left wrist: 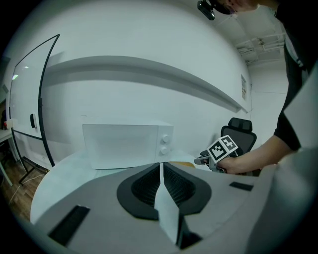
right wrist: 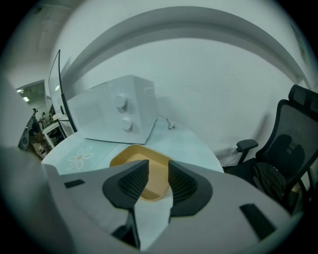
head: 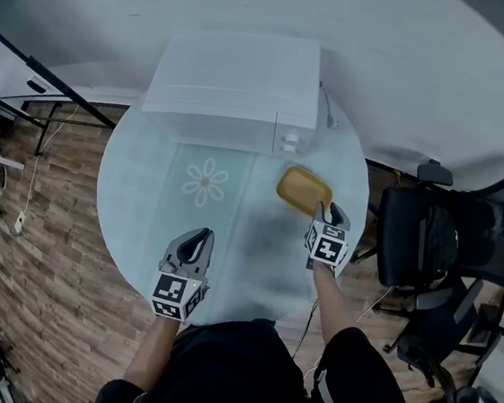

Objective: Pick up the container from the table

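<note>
- While we hold the left tongs [head: 195, 239] low over the near part of the round desk [head: 135, 196], their jaws stand pressed together, and the left gripper view shows nothing between them.
- Our right tongs [right wrist: 158, 171] stand open with a moderate gap between the pads, and they have hold of nothing.
- Through that gap we see the yellow container [right wrist: 157, 182] lying flat on the desk, with its near rim just under the tips. We cannot tell whether the tips touch it.
- From the head view, the container sits on the right half of the desk, just in front of the white microwave [head: 237, 77]. Our right tongs are at its near right corner.
- On the desk to the left of the container lies a pale placemat with a daisy print [head: 204, 182], also in front of the microwave.
- We see a black office chair [head: 451, 241] standing on the wooden floor, just off the desk's right edge.
</note>
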{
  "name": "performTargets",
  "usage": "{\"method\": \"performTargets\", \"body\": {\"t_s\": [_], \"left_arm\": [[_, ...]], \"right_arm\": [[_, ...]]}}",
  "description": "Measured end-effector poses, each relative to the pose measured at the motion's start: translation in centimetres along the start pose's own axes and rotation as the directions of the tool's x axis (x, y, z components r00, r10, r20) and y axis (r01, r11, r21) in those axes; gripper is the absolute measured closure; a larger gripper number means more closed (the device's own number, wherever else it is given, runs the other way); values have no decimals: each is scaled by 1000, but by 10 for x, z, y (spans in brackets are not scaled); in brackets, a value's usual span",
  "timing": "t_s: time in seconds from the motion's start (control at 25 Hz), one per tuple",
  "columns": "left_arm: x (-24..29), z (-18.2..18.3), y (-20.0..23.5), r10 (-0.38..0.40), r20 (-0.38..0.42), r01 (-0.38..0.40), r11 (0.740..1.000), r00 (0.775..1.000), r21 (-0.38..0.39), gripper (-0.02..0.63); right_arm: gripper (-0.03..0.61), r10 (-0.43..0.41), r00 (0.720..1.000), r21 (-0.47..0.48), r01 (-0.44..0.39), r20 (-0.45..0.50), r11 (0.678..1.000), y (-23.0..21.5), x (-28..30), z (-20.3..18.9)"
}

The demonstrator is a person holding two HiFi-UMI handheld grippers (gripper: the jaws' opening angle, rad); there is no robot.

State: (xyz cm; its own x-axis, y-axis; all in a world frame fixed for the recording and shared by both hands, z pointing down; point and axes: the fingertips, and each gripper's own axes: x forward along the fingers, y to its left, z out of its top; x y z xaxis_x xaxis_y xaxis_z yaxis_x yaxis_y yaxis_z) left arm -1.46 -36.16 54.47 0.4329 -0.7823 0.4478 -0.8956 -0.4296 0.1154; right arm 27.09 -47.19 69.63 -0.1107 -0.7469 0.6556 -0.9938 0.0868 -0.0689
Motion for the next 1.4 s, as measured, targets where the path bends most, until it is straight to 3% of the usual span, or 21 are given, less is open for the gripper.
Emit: {"method": "performTargets", "body": {"t_s": [0.48,0.96,1.2,1.4], "left_arm": [[0,-15,14,46,-46,-47,999,998,-28,580],[-3,-23,20,80,-67,-83,995,995,-45,580],[-8,-24,21,87,-61,-91,995,994,-51,580],[-16,-27,26,99,-55,-102,993,994,-57,580]], "right_arm": [[460,-28,986,83,42,-167,996,-26,45,-36],[494,-37,967,135,73,-254,988,-31,62,-53],[544,-10,966,133,46,-258,990,-23,62,-51],[551,52,968,99,-28,-247,995,0,59,-47]]}}
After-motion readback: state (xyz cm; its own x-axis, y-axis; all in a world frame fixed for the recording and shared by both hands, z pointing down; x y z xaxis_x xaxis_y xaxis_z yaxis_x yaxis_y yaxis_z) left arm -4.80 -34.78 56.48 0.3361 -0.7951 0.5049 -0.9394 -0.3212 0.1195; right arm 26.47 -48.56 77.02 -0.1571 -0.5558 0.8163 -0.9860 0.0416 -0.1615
